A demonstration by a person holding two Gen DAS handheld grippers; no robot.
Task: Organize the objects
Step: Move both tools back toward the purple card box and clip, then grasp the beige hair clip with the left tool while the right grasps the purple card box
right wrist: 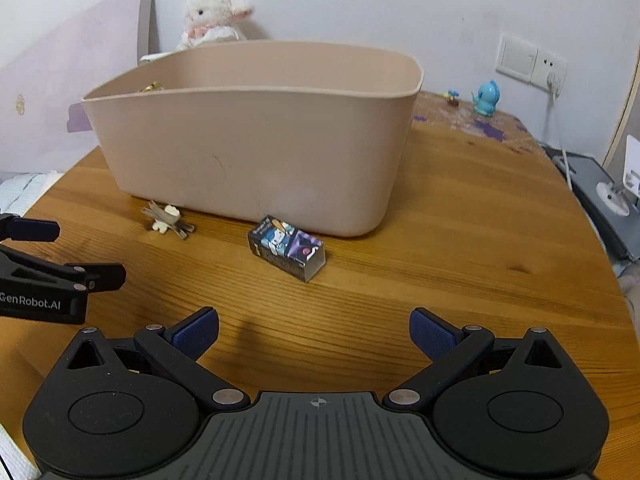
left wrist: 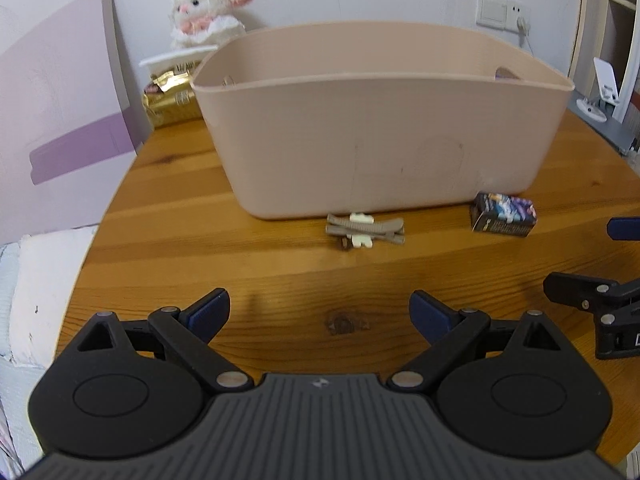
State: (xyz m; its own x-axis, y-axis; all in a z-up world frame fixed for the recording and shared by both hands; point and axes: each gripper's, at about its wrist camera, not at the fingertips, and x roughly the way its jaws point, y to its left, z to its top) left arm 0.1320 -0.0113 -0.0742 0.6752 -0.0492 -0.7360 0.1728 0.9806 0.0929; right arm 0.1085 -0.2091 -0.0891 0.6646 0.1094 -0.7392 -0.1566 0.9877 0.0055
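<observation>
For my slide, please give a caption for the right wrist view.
Open right gripper faces a small printed box before a beige tub.

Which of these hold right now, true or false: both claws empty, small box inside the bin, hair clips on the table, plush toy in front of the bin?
1. Both claws, left and right, are open and empty. True.
2. The box is inside the bin. False: it lies on the table before the bin.
3. The clips lie on the table. True.
4. The plush sits in front of the bin. False: behind it.
</observation>
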